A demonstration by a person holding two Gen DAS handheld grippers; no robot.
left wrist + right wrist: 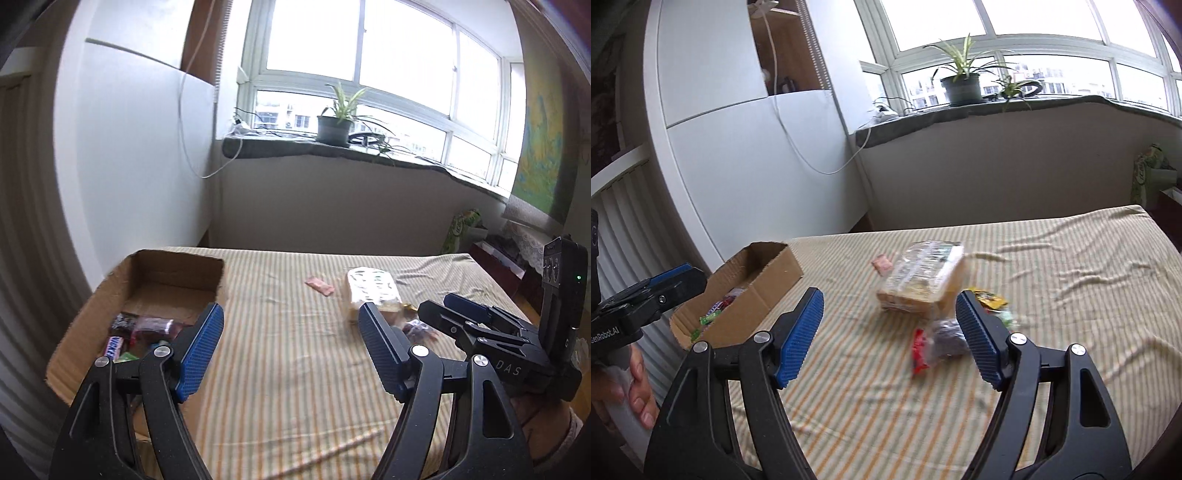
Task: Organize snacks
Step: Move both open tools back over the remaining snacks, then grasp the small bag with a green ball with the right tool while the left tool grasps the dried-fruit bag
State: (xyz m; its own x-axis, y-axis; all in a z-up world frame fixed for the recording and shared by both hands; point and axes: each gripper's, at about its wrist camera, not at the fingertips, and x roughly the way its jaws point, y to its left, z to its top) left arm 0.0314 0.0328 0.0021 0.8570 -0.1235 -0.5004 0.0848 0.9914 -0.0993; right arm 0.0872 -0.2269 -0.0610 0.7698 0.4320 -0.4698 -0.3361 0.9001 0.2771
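Observation:
An open cardboard box [173, 271] [768, 273] sits at the table's left edge with several wrapped snacks [147, 328] inside. Loose snacks lie mid-table: a clear bag of bread [919, 277] [373, 288], a small pink packet [319, 285] [882, 263], a dark packet with a red end [938, 341], and yellow and green packets [990, 299]. My left gripper [291, 325] is open and empty, just right of the box. My right gripper [890, 308] is open and empty, hovering just before the loose snacks; it also shows in the left wrist view [454, 306].
The table wears a striped yellow cloth [1052, 295]. A white cabinet [746, 147] stands left behind the box. A windowsill with a potted plant [336, 122] runs along the back. A green bag [463, 229] and dark furniture stand at the far right.

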